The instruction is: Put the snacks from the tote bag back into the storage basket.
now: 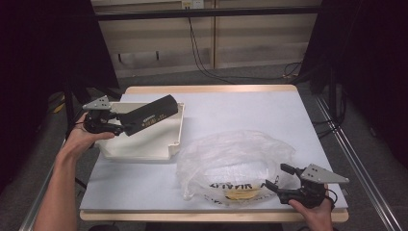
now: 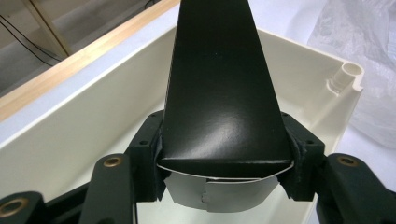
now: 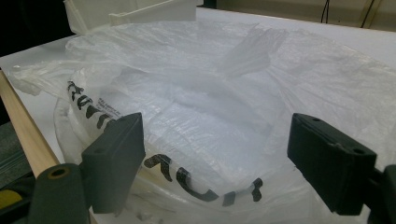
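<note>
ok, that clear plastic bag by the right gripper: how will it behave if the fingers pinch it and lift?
Probably floppy: the plastic bag lies crumpled in loose folds, so it would sag and stretch rather than hold shape. Likely slippery, since the film looks thin and glossy between the open right gripper fingers. Something pale sits inside, so the load may shift and swing when lifted.

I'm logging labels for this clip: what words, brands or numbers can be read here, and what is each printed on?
Black box, held over the cream bin by the left gripper: a pale label on its side, too small and blurred to read.
Clear plastic bag, in front of the open right gripper: large black lettering, seen upside down and creased; no full word can be read.
No other text shows.
</note>
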A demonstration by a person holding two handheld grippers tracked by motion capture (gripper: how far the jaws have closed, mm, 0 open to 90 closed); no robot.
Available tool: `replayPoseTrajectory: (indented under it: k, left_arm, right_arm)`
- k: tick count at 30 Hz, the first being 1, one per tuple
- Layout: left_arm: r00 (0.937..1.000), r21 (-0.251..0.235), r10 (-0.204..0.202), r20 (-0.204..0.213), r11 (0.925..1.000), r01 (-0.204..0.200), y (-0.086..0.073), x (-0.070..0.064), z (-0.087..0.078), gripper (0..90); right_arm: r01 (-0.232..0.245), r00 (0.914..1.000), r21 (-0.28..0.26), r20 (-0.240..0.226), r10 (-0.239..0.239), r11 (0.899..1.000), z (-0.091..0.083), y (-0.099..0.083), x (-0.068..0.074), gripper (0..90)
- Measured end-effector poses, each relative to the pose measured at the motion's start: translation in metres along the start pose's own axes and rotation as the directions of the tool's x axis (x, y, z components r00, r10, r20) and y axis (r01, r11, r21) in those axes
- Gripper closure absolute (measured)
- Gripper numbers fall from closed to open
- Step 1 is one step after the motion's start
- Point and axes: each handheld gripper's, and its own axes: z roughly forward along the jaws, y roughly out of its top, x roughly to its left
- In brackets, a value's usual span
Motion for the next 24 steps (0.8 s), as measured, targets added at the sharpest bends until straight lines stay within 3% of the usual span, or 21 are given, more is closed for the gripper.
replayPoseTrajectory:
  k: [7,8,12,15,19,21,24]
  left_arm:
    - [1.0000,0.046,-0.001,0.003,0.9990,0.000,-0.009,0.001,0.010,43.4]
    - [0.9998,0.041,-0.017,0.010,0.9990,0.017,-0.011,0.001,0.012,43.4]
    - [0.9999,0.063,0.008,0.011,0.9980,-0.008,-0.010,0.002,0.014,43.4]
    - [0.9995,0.059,0.008,0.029,0.9982,-0.009,-0.010,0.003,0.018,43.4]
    - [0.9999,0.069,0.013,0.009,0.9976,-0.013,-0.011,0.004,0.024,43.4]
    - [0.9996,0.061,-0.006,0.029,0.9982,0.004,-0.012,0.003,0.028,43.4]
    - [0.9997,0.094,0.010,0.023,0.9955,-0.012,-0.013,0.002,0.035,43.4]
  right_arm:
    - [0.003,1.0000,0.002,-0.001,-0.003,1.000,0.000,0.000,0.000,18.4]
    - [0.008,1.0000,-0.001,-0.003,-0.008,1.000,0.000,0.000,0.000,18.4]
    - [0.004,1.0000,0.001,-0.004,-0.004,1.000,0.001,0.000,0.000,18.4]
    - [0.009,0.9999,0.002,-0.006,-0.009,1.000,0.001,0.000,0.000,18.4]
    - [0.004,1.0000,0.000,-0.003,-0.004,1.000,0.001,0.000,0.000,18.3]
    - [0.004,1.0000,0.001,-0.002,-0.004,1.000,0.000,0.000,0.000,18.3]
    - [0.001,1.0000,0.004,-0.002,-0.001,1.000,0.000,-0.001,0.000,18.3]
